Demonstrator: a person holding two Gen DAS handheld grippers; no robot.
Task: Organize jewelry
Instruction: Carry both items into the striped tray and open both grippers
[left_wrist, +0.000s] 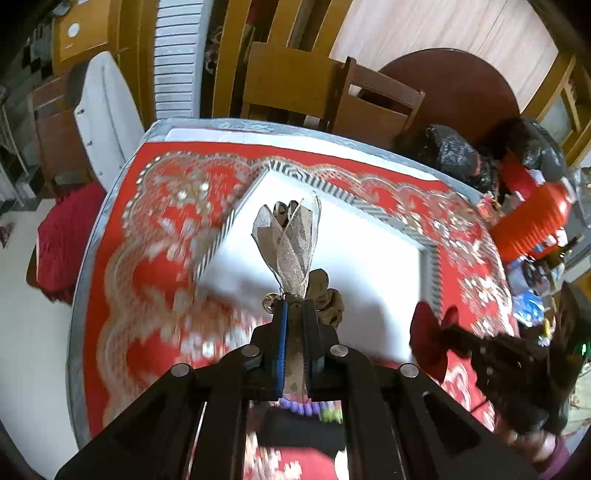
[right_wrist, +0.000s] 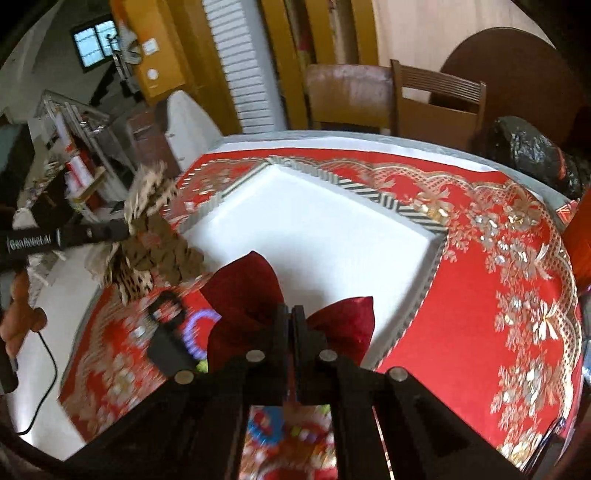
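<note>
Two hair bows, each clamped in its own gripper above the table.

Item one: beige-gold ribbon bow (left_wrist: 291, 240), sheer glittery loops with a patterned fabric knot and a small gold bell at its base. The left gripper (left_wrist: 294, 306) is clenched on its knot, holding it over the tray.

Item two: dark red satin bow (right_wrist: 288, 291), two glossy pointed lobes. The right gripper (right_wrist: 291, 314) is clenched on its centre, at the tray's near edge.

Tray (left_wrist: 369, 258): white inside, black-and-white striped rim, resting on a red tablecloth (right_wrist: 480, 277) with gold floral lace pattern.

Near edge of the cloth: a black clip (right_wrist: 166, 332) and a purple beaded ring (right_wrist: 195, 332), both blurred.

Surroundings: wooden chairs (right_wrist: 436, 107) beyond the table, black plastic bags (left_wrist: 450, 155) and a red ribbed container (left_wrist: 532, 218) at its right side.
</note>
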